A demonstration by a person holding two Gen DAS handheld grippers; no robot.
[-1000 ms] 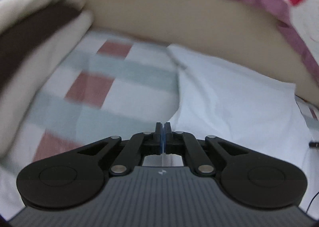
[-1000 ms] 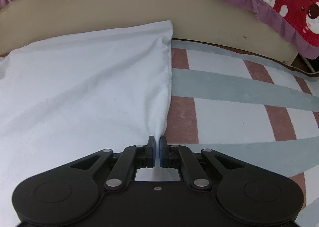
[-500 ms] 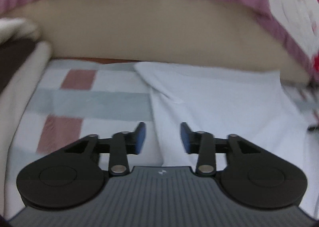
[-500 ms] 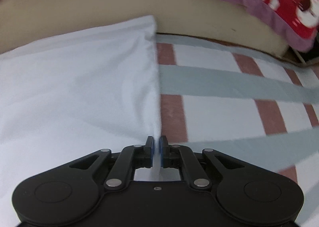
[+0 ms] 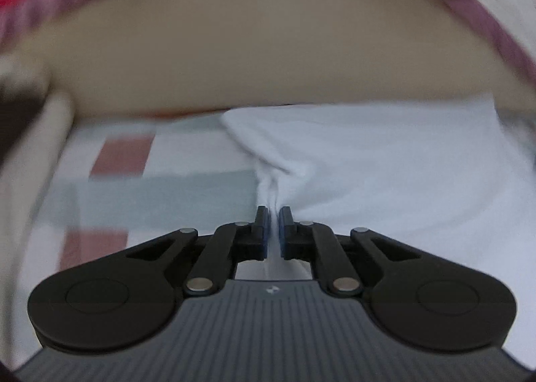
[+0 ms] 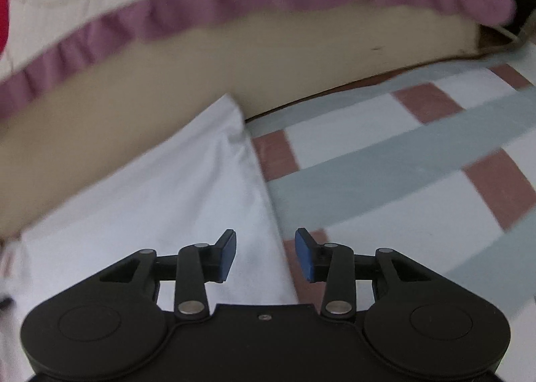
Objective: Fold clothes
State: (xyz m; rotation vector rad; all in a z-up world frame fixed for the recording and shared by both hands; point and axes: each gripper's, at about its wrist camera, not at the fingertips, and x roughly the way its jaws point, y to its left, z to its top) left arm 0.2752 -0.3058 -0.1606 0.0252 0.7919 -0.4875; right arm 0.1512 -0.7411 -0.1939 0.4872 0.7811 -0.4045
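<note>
A white garment [image 5: 385, 161] lies flat on a checked sheet [image 5: 160, 194], its far edge against a tan mattress side. My left gripper [image 5: 274, 221] is shut on the garment's left edge, and a bunched ridge of white cloth runs up from between its blue pads. In the right wrist view the same white garment [image 6: 160, 201] fills the left half. My right gripper [image 6: 265, 253] hangs over its right edge with the jaws opening; the cloth edge lies beneath the gap and the pads do not press on it.
The tan mattress side [image 6: 268, 57] runs across the back, with a purple-frilled quilt [image 6: 187, 10] printed in red hanging over it. A cream and dark bundle of fabric [image 5: 30, 120] lies at the far left. The checked sheet [image 6: 418, 154] spreads to the right.
My left gripper opened beside the garment's left edge, then shut on it. My right gripper let go of the right edge and its jaws spread apart. Both views shifted sideways.
</note>
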